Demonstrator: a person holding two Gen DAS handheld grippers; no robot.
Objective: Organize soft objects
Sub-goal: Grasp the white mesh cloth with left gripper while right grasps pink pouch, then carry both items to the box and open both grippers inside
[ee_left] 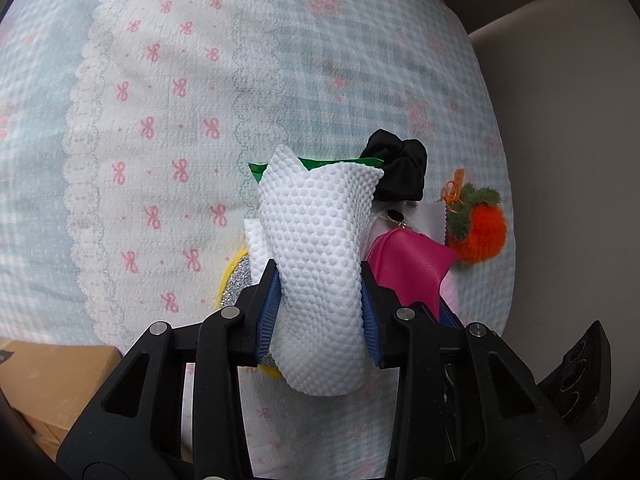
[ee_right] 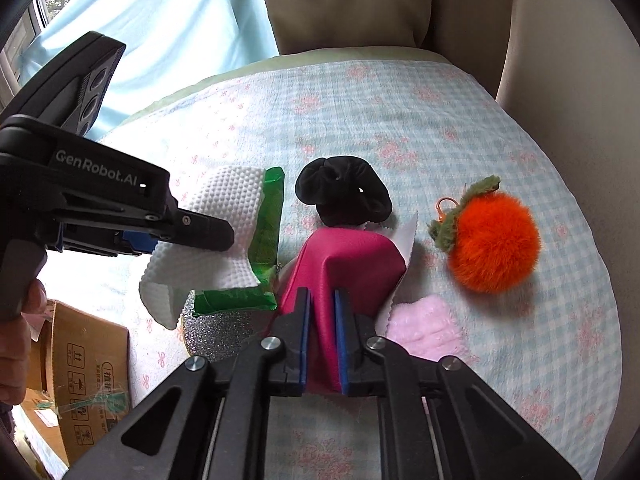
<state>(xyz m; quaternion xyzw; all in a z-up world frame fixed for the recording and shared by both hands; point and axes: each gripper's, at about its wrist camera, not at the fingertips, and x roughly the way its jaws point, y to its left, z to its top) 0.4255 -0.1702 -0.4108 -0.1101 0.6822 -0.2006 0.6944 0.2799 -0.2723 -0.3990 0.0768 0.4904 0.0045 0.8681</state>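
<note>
The left gripper (ee_left: 318,312) clamps a white dimpled cloth (ee_left: 316,240) lifted above the checked cover (ee_left: 160,120), the right gripper (ee_right: 322,340) pinches a pink leatherette swatch (ee_right: 348,256), with a black scrunchie (ee_right: 344,190) at its 12 o'clock and an orange pompom (ee_right: 494,242) at 2 o'clock.

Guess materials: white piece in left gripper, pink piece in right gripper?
White piece: likely embossed nonwoven or foam sheet, matte, with a raised dot grid. Pink piece: looks like faux leather, with slight sheen and smooth creased folds.
</note>
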